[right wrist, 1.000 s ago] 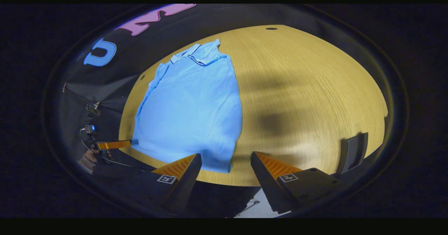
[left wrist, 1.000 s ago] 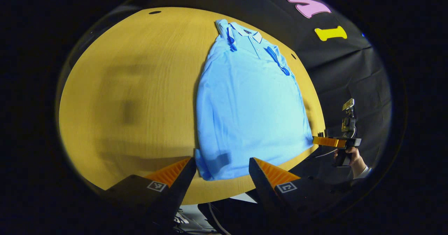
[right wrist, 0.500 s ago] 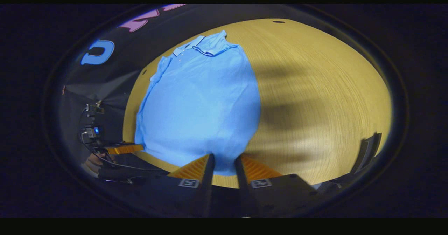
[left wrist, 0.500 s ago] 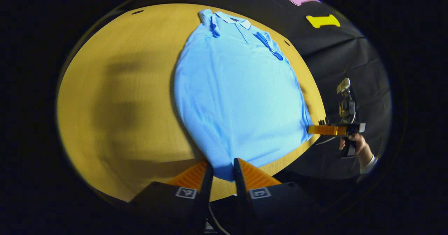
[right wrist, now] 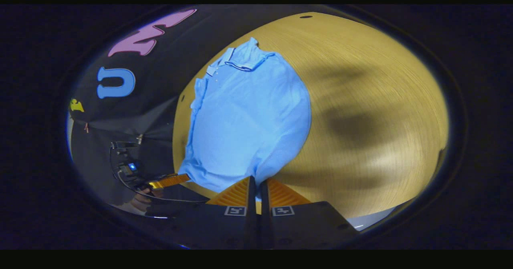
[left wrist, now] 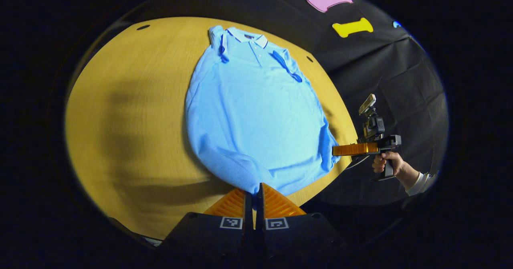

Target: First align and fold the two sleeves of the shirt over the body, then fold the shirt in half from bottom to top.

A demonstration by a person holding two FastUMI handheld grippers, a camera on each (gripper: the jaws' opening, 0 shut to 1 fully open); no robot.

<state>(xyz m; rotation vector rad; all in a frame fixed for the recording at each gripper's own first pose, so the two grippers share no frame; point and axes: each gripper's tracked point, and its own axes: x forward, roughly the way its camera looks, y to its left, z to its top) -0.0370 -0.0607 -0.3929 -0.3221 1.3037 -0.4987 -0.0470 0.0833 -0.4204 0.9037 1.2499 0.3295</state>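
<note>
Black cloth is hanging behind a round wooden table (left wrist: 132,112), where a light blue polo shirt (left wrist: 256,116) is lying flat, collar (left wrist: 248,40) toward the far edge and hem toward the near edge, its sleeves already folded in over the body. In the left gripper view, the left gripper (left wrist: 253,189) is pinching one bottom corner of the shirt between its closed fingers. In the right gripper view, the right gripper (right wrist: 256,185) is clamping the other bottom corner, jaws closed on the fabric. A hand (left wrist: 386,162) is holding that gripper beyond the table's edge.
</note>
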